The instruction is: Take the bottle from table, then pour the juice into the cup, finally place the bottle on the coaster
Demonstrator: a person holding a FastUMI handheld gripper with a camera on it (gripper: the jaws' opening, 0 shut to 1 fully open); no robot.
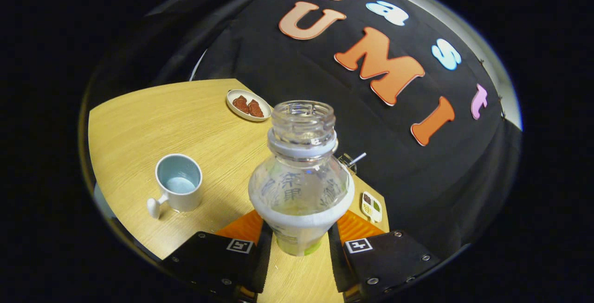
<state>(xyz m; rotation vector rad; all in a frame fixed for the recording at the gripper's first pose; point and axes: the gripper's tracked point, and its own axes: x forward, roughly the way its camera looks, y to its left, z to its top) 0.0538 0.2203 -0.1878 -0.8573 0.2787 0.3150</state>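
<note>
We see the claw point(299, 247) clamped on the uncapped bottle point(299, 187) — both fingers press its lower body, lifted over the wooden surface point(185, 117). The cup point(178, 189) stands near, beside the fingers — apart from it.

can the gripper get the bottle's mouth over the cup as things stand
Probably yes. The gripper is shut on the uncapped bottle, and only bare table lies between it and the cup off to the side.

Open worktop point(153, 117) between cup point(179, 183) and plate point(248, 105). Bottle point(300, 177), clamped in hand-held gripper point(299, 247), blocks straight ahead. Small tray point(371, 206) just right.
</note>
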